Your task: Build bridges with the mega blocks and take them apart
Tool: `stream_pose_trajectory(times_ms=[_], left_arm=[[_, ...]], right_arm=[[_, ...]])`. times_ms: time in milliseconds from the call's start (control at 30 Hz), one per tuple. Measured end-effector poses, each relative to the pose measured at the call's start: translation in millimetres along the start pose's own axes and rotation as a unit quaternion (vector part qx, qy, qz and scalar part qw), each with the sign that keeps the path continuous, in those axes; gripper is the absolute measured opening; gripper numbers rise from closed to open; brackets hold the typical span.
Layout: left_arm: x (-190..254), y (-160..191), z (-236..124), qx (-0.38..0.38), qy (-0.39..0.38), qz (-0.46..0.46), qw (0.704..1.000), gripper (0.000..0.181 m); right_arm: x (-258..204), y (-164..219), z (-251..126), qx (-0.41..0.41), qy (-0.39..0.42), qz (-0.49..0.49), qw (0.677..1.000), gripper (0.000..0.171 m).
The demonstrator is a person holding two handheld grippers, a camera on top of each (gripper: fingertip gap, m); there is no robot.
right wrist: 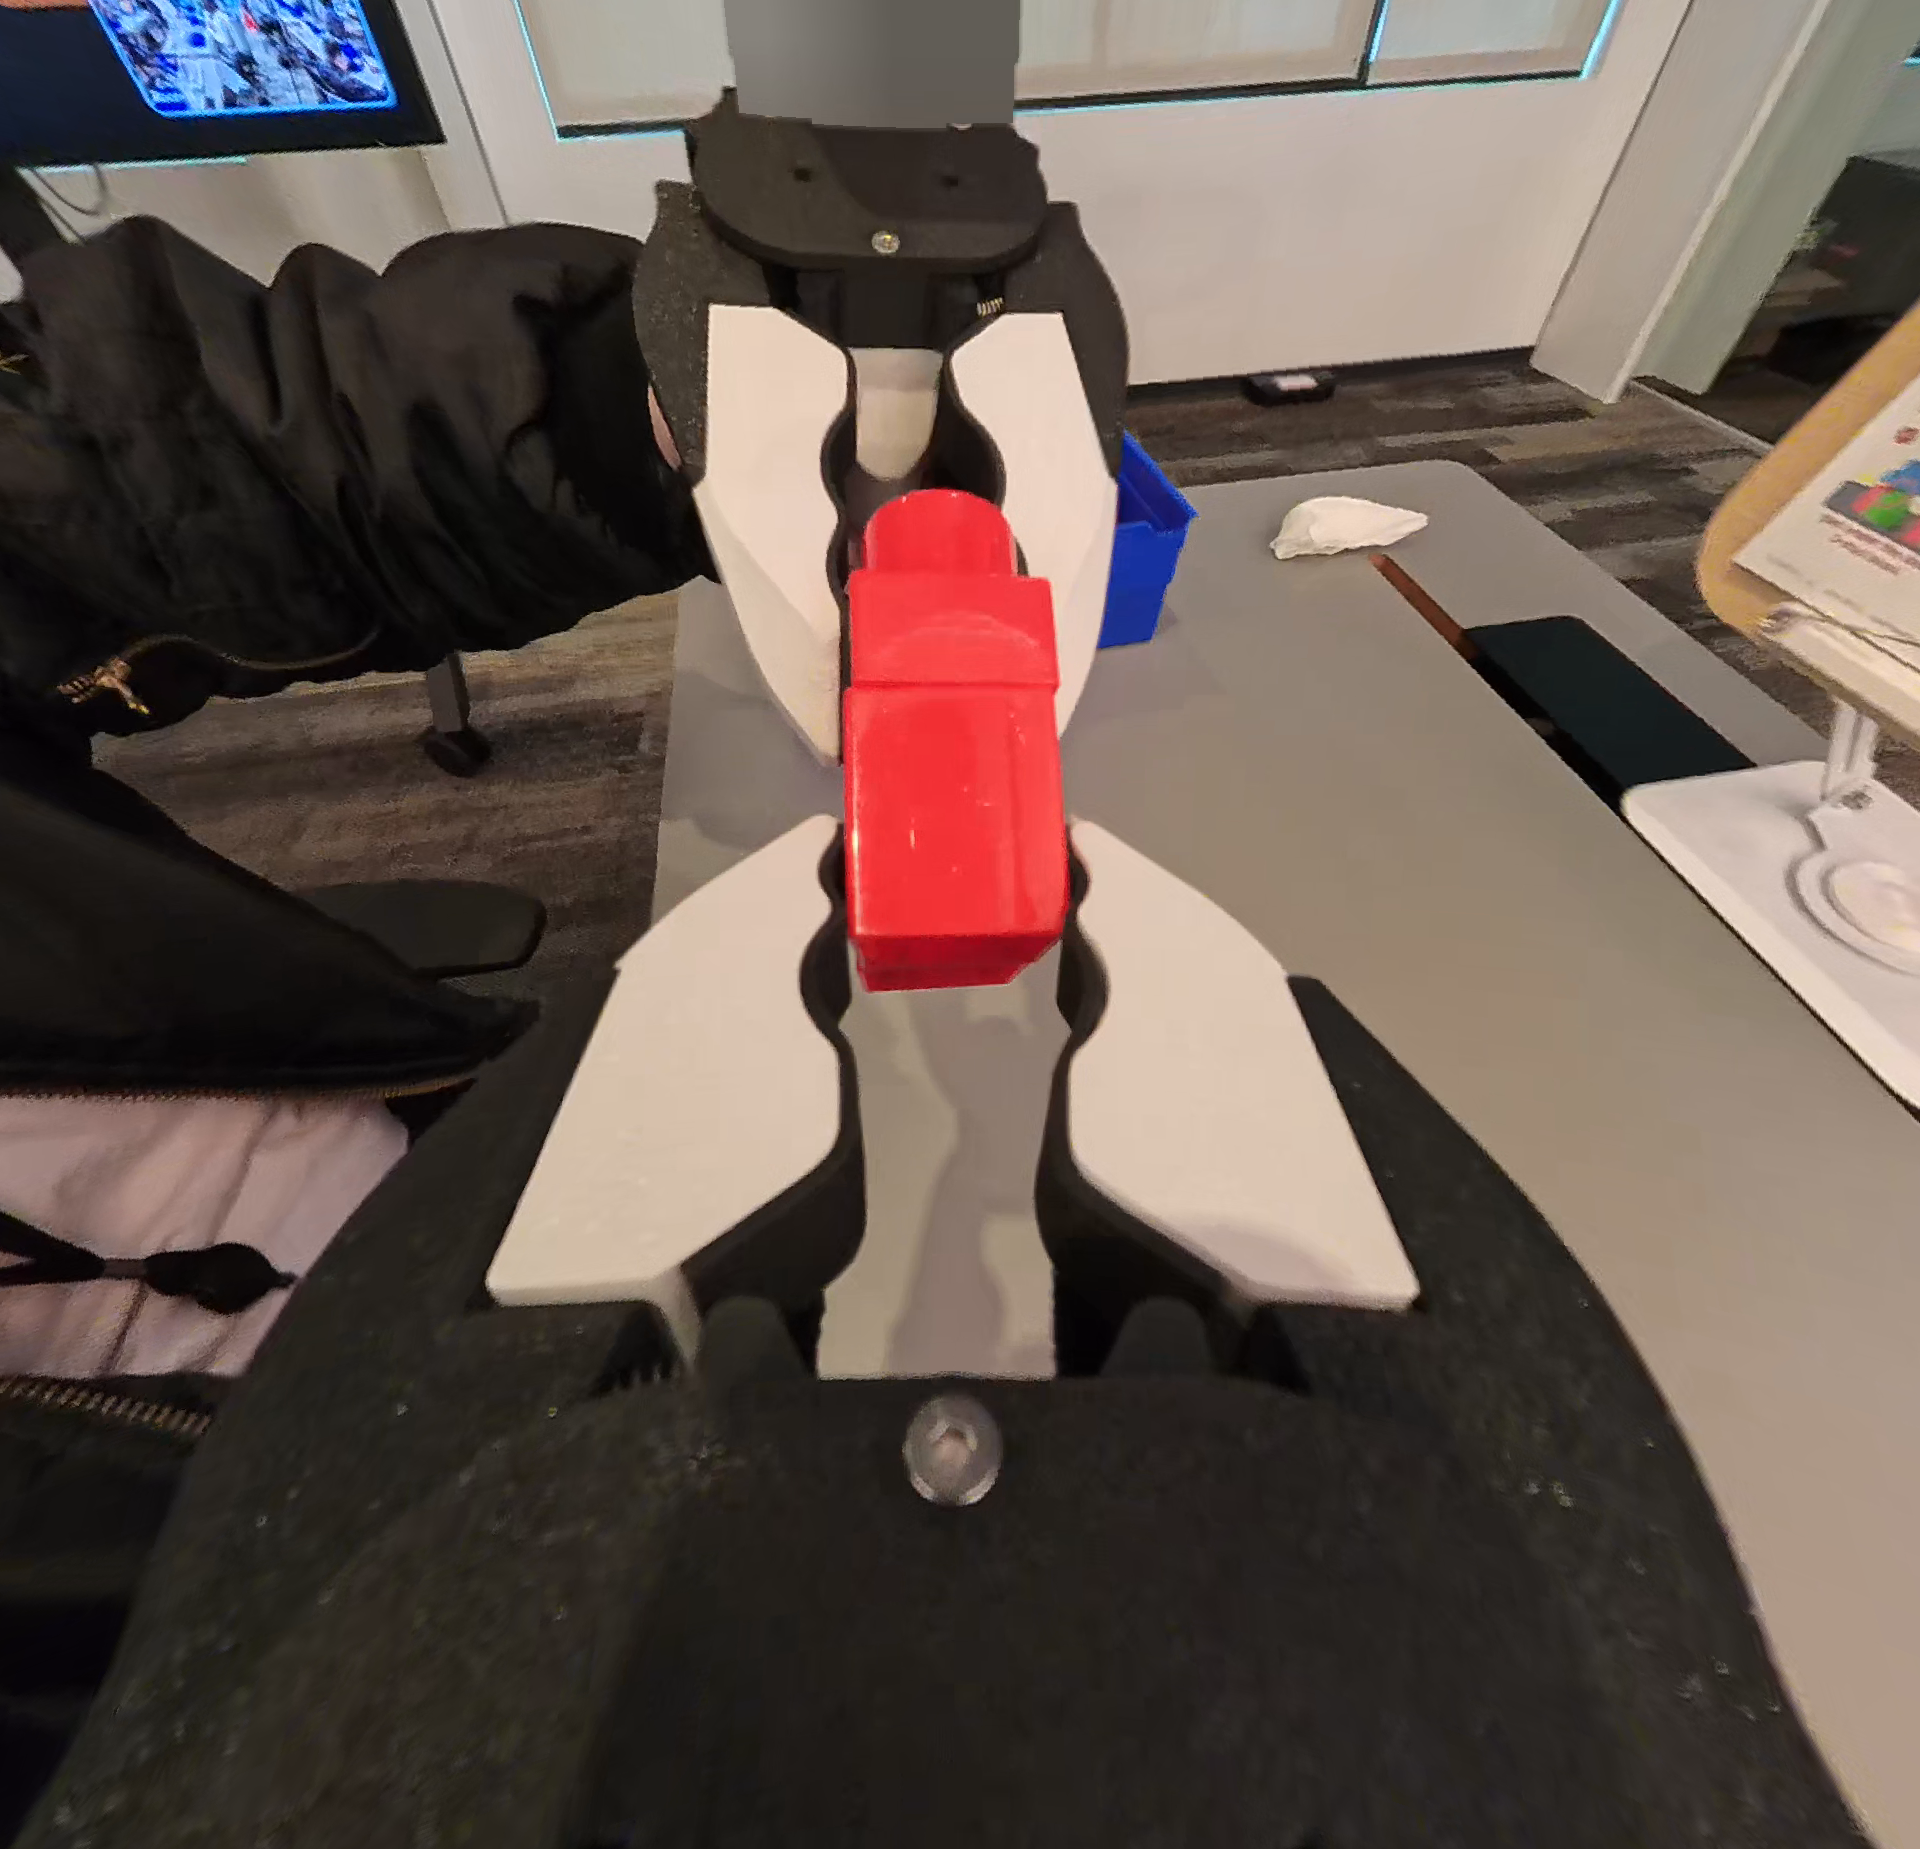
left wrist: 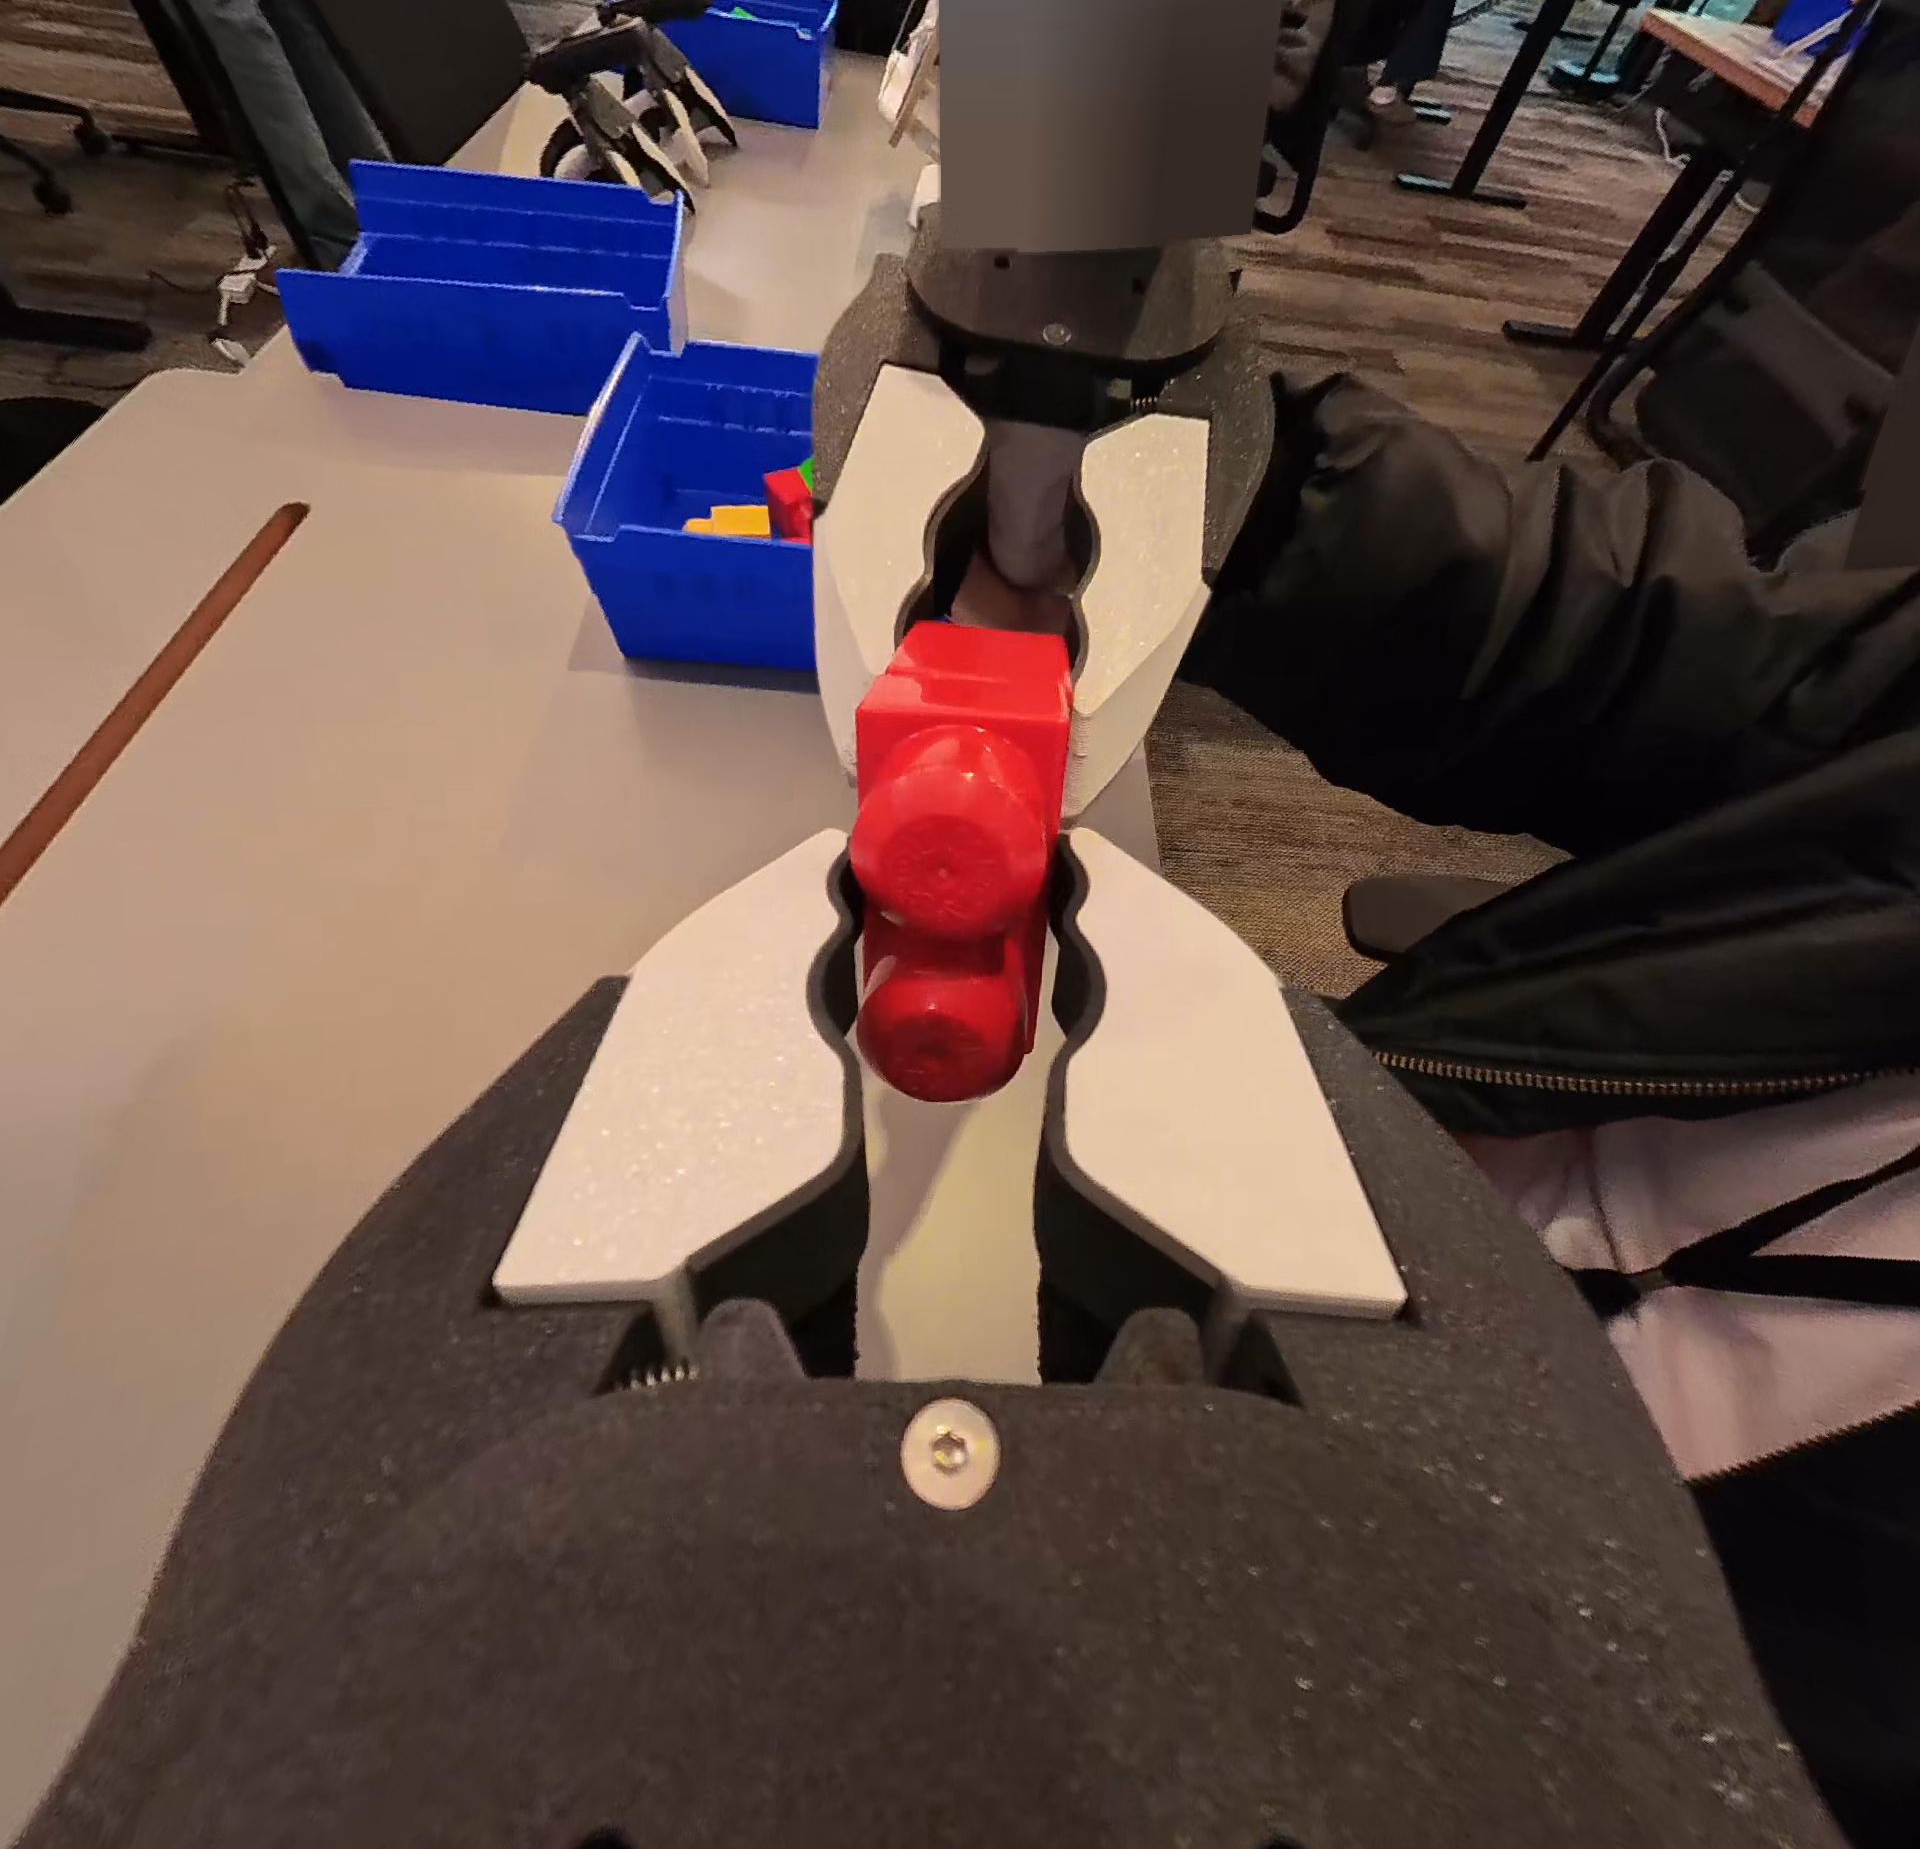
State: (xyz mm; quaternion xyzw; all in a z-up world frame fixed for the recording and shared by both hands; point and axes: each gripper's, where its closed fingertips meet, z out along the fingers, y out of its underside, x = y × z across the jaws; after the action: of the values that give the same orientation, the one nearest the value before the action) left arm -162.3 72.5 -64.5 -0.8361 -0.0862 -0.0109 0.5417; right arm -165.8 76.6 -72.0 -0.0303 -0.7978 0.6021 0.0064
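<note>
Two red mega blocks are pressed end to end in the air above the grey table (left wrist: pixel 312 864); whether they are locked together I cannot tell. My left gripper (left wrist: pixel 956 869) is shut on the near red block (left wrist: pixel 940 926), whose two studs face its camera. My right gripper (left wrist: pixel 971 750) faces it from the far side, shut on the other red block (left wrist: pixel 977 682). In the right wrist view my right gripper (right wrist: pixel 951 849) grips the smooth-sided red block (right wrist: pixel 951 833). Beyond it the left gripper (right wrist: pixel 945 698) holds the studded red block (right wrist: pixel 945 615).
An open blue bin (left wrist: pixel 665 594) holding yellow, red and green blocks stands beside the grippers, with a larger blue bin (left wrist: pixel 478 293) and spare grippers (left wrist: pixel 634 85) farther back. The right wrist view shows a blue bin (right wrist: pixel 1143 542), crumpled white paper (right wrist: pixel 1345 526) and a white stand (right wrist: pixel 1849 864). Black jacket sleeves (left wrist: pixel 1507 604) flank the table edge. Less than 4 cm separates the two grippers' tips.
</note>
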Motion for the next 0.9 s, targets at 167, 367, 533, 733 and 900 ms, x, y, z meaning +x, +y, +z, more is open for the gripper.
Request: stream_pose_trajectory(times_ms=[167, 367, 533, 733, 900], left_arm=[[9, -24, 44, 0.020, 0.034, 0.008, 0.999, 0.034], [21, -38, 91, 0.018, 0.068, 0.019, 0.997, 0.034], [19, -57, 104, 0.054, 0.065, 0.016, 0.996, 0.034], [-8, -68, 64, 0.107, 0.042, -0.020, 0.993, 0.034], [-8, -41, 79, 0.053, 0.033, -0.018, 0.998, 0.034]], right_arm=[[0, 12, -49, 0.011, 0.022, 0.020, 0.999, 0.036], [-3, 32, -97, 0.006, 0.046, 0.034, 0.998, 0.036], [1, 44, -134, 0.013, 0.077, 0.043, 0.996, 0.036], [58, 98, -251, -0.018, 0.266, 0.102, 0.958, 0.036], [119, 200, -316, -0.110, 0.381, 0.259, 0.881, 0.036]])
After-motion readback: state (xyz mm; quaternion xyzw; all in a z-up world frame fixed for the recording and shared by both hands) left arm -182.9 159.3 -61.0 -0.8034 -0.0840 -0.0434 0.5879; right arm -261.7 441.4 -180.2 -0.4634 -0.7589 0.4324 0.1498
